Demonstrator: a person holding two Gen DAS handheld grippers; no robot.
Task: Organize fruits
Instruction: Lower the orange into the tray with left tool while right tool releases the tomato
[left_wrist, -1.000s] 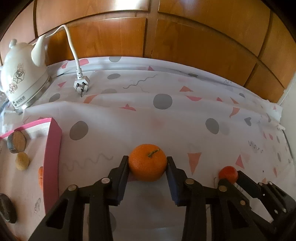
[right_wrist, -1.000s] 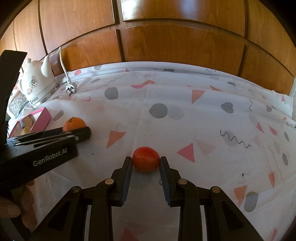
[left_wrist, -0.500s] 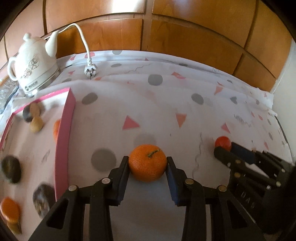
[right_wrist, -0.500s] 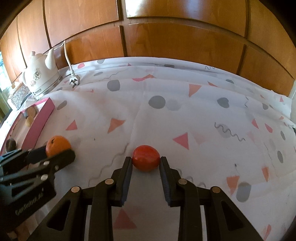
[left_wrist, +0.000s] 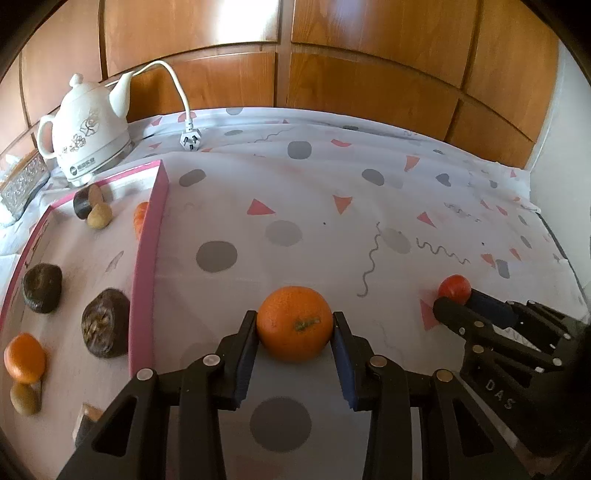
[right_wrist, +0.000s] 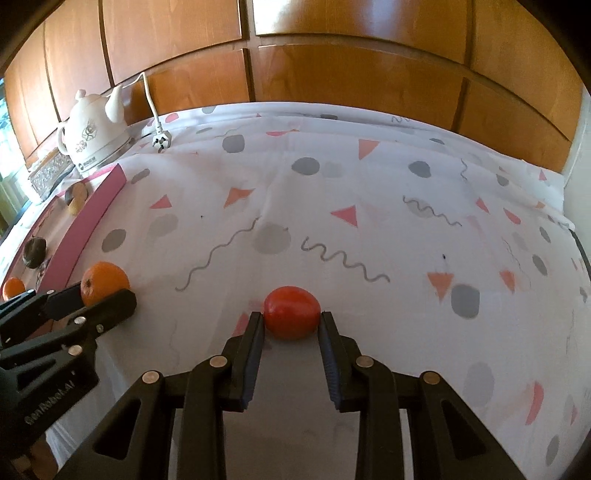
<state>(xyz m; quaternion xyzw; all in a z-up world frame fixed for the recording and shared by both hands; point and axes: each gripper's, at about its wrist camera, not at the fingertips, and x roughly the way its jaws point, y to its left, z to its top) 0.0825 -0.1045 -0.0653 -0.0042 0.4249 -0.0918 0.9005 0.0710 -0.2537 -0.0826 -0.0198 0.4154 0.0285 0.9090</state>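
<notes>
- Left tongs (left_wrist: 294, 334) grip the round orange tangerine (left_wrist: 294, 322) at lower centre; right tongs (right_wrist: 291, 325) clamp the small red tomato-like fruit (right_wrist: 292, 312).
- Over the last second both have travelled left: the pink-rimmed tray (left_wrist: 147, 258) with fruit inside now fills the left edge.
- Likely next: dropping both in.

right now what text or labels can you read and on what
"DAS" on the right gripper body, seen from the left wrist view.
"GenRobot.AI" on the left gripper body, partly blurred.
Logo and small print on the white kettle base: too small to read.
</notes>
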